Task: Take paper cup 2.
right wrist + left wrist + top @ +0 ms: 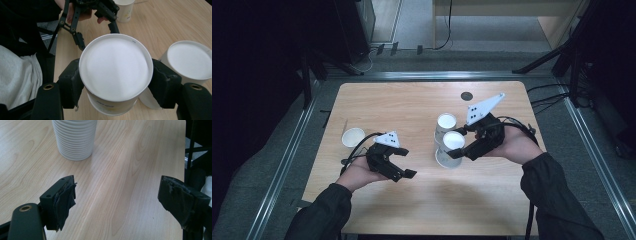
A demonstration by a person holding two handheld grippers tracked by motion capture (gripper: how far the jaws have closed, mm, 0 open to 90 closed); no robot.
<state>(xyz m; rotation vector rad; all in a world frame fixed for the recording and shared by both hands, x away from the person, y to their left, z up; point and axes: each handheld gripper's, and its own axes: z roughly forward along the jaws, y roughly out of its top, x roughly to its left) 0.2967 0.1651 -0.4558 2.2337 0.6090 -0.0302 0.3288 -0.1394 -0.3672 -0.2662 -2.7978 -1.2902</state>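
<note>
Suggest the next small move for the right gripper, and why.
Probably lower the upside-down cup onto the table beside the cup stack. The right gripper is shut on it, bottom up, just above the wood, while the left gripper stands open and apart.

Left hand-held gripper (404, 161) agape, right hand-held gripper (460, 142) clamped.

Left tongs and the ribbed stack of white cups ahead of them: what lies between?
Bare wood. In the left gripper view the table runs uncovered from the open left tongs to the cup stack; the high view agrees.
</note>
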